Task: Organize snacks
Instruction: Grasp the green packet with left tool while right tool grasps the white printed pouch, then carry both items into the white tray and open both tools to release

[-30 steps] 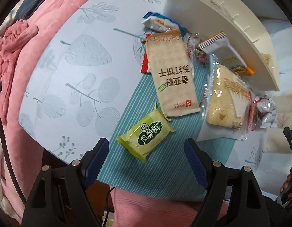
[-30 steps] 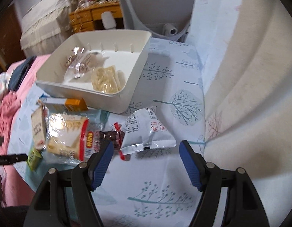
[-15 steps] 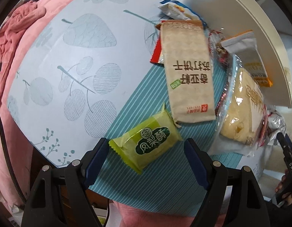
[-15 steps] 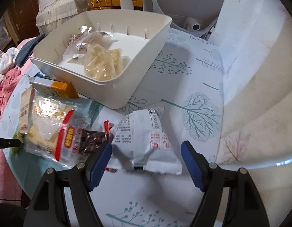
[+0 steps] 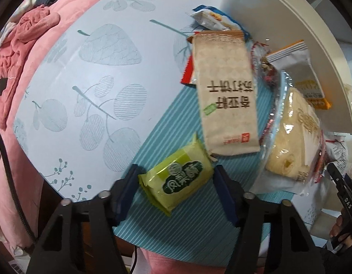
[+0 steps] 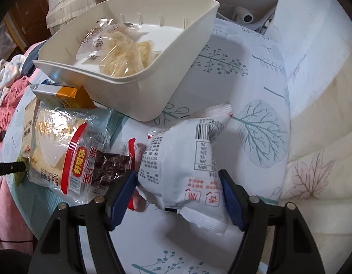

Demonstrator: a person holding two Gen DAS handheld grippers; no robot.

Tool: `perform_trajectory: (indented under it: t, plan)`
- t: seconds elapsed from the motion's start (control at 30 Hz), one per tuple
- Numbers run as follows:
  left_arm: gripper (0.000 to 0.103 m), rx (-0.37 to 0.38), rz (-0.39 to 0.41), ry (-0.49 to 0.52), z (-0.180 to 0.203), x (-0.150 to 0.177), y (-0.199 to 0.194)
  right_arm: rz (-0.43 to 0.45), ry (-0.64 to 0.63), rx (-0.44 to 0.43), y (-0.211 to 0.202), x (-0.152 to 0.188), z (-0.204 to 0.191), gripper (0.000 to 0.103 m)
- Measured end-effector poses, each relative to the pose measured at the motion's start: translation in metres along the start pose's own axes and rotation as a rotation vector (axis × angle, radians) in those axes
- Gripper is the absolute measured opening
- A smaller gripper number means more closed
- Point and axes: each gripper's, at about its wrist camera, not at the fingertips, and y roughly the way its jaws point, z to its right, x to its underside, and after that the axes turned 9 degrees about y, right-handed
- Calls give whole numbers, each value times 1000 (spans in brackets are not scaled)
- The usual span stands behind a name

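My left gripper (image 5: 176, 183) is open, its blue fingers on either side of a green snack packet (image 5: 176, 180) lying on a teal striped mat (image 5: 176, 223). My right gripper (image 6: 178, 197) is open around a white puffed snack bag (image 6: 187, 159) on the tablecloth. A white bin (image 6: 176, 77) behind it holds two clear packets of pale snacks (image 6: 125, 54). A tall beige cracker pack (image 5: 226, 96) and a clear bread bag (image 5: 292, 137) lie beyond the green packet.
Near the bin lie a blue-white packet (image 5: 212, 19), an orange-white packet (image 5: 306, 80) and a dark-filled red packet (image 6: 107, 166). A pink cloth (image 5: 23, 45) hangs off the table's left edge. A grey chair (image 6: 244, 0) stands behind the bin.
Both grippers have moved forward and down. The green packet now lies between the left fingers, and the white bag between the right fingers. Both stay open.
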Motion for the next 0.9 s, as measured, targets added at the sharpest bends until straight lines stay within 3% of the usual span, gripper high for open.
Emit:
perform_trajectory:
  t: [0.17, 0.47, 0.67, 0.9]
  plan:
    - [54, -12, -8, 8, 6, 1, -4, -11, 24, -15, -2, 3, 1, 66]
    - [53, 45, -59, -6, 4, 6, -5, -28, 147, -74, -13, 10, 13, 63]
    - [53, 55, -73, 27, 0, 10, -21, 29, 204, -86, -30, 8, 15, 63]
    - [53, 73, -48, 106, 2, -8, -58, 105, 277, -88, -56, 4, 15, 63]
